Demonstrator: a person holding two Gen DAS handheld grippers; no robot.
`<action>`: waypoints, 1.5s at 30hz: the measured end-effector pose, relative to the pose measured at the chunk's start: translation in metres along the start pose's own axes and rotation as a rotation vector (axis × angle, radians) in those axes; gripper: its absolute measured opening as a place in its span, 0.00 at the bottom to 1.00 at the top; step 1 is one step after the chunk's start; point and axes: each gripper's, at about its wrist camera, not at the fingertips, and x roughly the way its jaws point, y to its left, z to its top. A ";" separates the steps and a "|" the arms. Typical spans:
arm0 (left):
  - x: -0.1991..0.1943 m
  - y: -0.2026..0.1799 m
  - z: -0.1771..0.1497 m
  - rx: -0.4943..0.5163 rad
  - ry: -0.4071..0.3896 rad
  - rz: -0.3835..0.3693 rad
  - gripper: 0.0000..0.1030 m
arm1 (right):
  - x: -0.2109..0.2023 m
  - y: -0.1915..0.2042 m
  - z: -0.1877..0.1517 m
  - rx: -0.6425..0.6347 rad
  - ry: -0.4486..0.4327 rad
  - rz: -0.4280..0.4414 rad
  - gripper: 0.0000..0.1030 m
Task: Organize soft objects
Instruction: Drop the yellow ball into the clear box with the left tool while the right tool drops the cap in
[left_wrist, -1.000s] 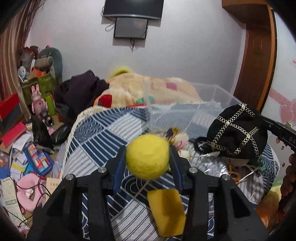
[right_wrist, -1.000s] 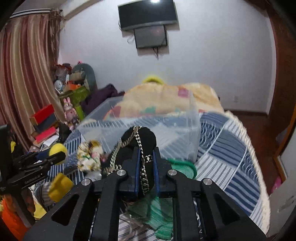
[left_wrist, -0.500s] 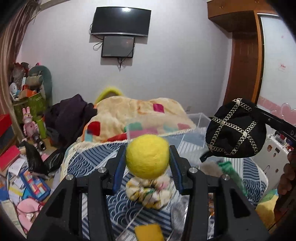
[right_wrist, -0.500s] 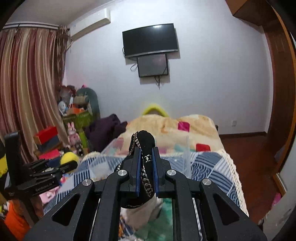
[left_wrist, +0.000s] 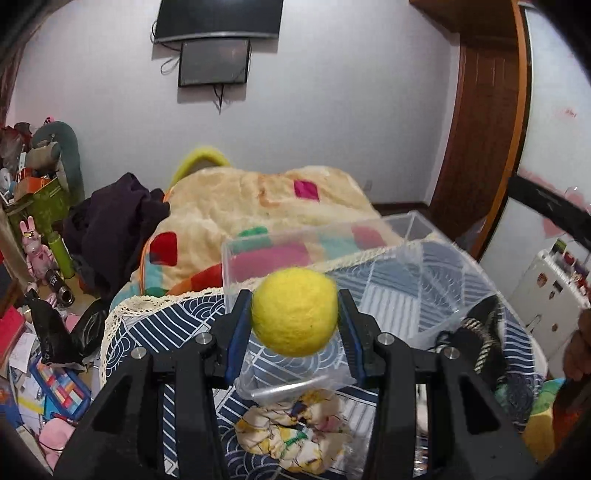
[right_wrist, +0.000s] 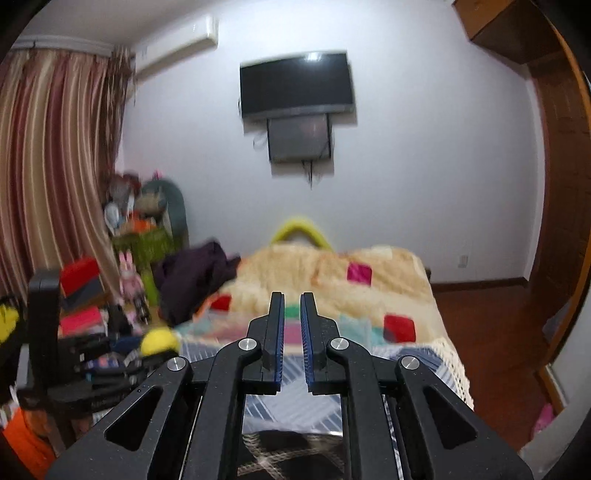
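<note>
My left gripper is shut on a yellow felt ball, held over the near end of a clear plastic bin on the blue patterned cloth. A black hat with chain trim lies in the bin at the right; it also shows below my right gripper in the right wrist view. My right gripper is empty, its jaws a narrow gap apart, raised above the bin. A floral scrunchie lies on the cloth just below the ball. The left gripper with the ball shows in the right wrist view.
A bed with a beige patchwork blanket lies behind the bin. Dark clothes are piled at its left. Toys, books and boxes clutter the floor at the left. A green item lies at the right by the hat.
My right gripper has let go of the black hat, which now lies in the bin, and has risen. My left gripper has moved forward with the ball toward the bin.
</note>
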 end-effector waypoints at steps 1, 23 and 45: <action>0.006 -0.001 -0.001 0.011 0.014 0.006 0.44 | 0.000 -0.001 -0.009 -0.002 0.031 0.010 0.08; 0.042 -0.012 -0.007 0.062 0.134 0.008 0.45 | 0.002 -0.045 -0.094 0.135 0.323 0.060 0.41; -0.024 0.000 -0.006 0.013 0.006 0.048 0.98 | -0.002 -0.038 -0.009 0.127 0.072 0.050 0.16</action>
